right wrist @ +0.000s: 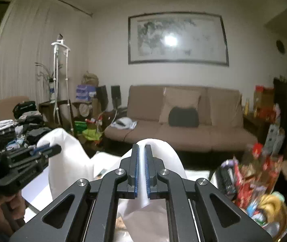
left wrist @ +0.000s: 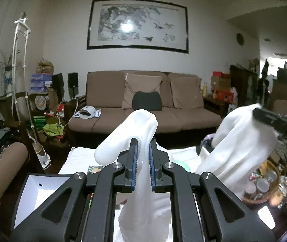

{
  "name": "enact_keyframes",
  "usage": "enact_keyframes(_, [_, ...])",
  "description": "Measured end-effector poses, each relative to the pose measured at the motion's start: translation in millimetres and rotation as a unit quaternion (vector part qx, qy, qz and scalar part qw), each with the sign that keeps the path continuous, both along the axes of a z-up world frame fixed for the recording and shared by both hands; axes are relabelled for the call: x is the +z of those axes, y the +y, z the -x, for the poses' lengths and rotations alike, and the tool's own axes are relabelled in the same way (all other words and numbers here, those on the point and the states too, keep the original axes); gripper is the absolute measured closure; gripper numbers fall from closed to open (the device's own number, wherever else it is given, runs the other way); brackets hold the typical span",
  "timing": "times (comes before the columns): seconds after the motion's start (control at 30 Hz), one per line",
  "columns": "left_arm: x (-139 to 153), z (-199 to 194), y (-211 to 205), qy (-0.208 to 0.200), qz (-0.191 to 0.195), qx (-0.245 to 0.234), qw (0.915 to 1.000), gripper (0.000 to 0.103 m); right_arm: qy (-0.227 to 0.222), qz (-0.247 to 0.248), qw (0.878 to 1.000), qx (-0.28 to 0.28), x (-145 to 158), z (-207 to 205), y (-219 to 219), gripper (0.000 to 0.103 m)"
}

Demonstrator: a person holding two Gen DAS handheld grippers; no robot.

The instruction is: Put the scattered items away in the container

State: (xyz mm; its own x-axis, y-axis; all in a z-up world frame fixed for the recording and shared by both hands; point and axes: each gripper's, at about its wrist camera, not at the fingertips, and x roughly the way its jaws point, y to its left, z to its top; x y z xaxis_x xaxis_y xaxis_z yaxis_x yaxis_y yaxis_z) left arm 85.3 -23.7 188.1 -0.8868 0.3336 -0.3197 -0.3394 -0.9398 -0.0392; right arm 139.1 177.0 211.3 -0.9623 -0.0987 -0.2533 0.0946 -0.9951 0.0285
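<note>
My left gripper (left wrist: 142,151) is shut on a white sock (left wrist: 127,135), held up above the table; the sock hangs down between the fingers. My right gripper (right wrist: 141,155) is shut on a second white sock (right wrist: 163,153), also held in the air. The right gripper and its sock (left wrist: 242,141) show at the right of the left wrist view. The left gripper and its sock (right wrist: 66,151) show at the left of the right wrist view. A white open box (left wrist: 40,189) sits at the lower left below my left gripper.
A white cloth (left wrist: 79,159) covers the table. A wicker basket (left wrist: 264,183) with jars and snack packets (right wrist: 260,177) stands at the right. A brown sofa (left wrist: 143,111) is behind the table. Piled clothes (right wrist: 26,125) lie at the left.
</note>
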Motion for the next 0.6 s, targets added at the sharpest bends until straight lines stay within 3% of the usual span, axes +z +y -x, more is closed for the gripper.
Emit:
enact_keyframes(0.23, [-8.7,1.7,13.4,-0.003,0.023,0.001,0.9997,0.094,-0.014,0.009,1.0,0.007,-12.9,17.4,6.1,0.099])
enact_keyframes(0.6, [0.8,21.1,-39.1,-0.003,-0.006,0.047,0.9989,0.094,-0.024,-0.013,0.999,0.034,-8.5,34.7,-18.5,0.099])
